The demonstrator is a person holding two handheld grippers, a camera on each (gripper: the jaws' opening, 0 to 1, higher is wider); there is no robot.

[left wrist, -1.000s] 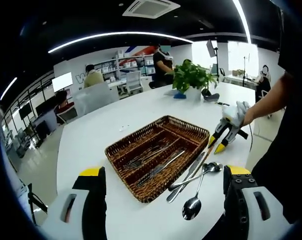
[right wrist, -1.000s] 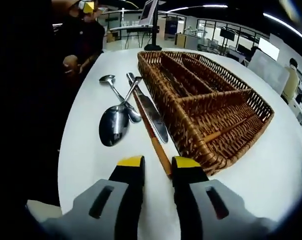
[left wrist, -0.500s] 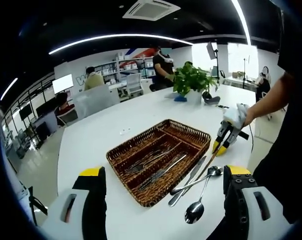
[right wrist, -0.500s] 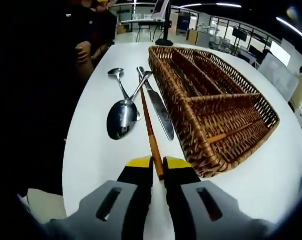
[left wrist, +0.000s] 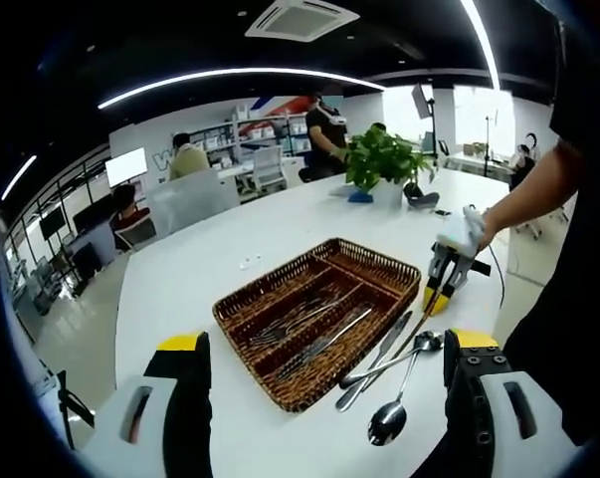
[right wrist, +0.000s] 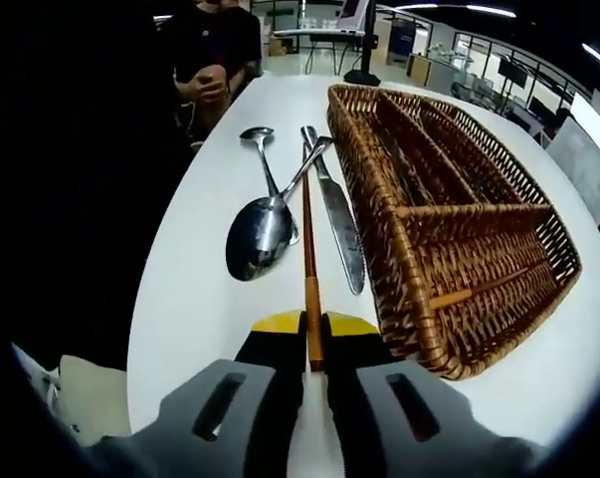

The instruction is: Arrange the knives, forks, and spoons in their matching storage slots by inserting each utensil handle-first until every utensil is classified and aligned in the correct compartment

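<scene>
In the right gripper view we see the wicker tray (right wrist: 459,239) on the table (right wrist: 210,299), with a knife (right wrist: 339,224) just left of it. Left again lies a wooden-handled utensil (right wrist: 309,269), then two crossed spoons (right wrist: 265,214). In the left gripper view forks (left wrist: 290,319) lie inside the tray, and a potted plant (left wrist: 379,159) stands behind it.

- The right hand-held gripper (right wrist: 313,332) had its jaws closed tight, yellow tips nearly meeting, pointing low along the table (right wrist: 190,299).
- The left hand-held gripper (left wrist: 324,360) hovered, jaws spread wide.
- A bare forearm (left wrist: 533,189) reached to the right one.
</scene>
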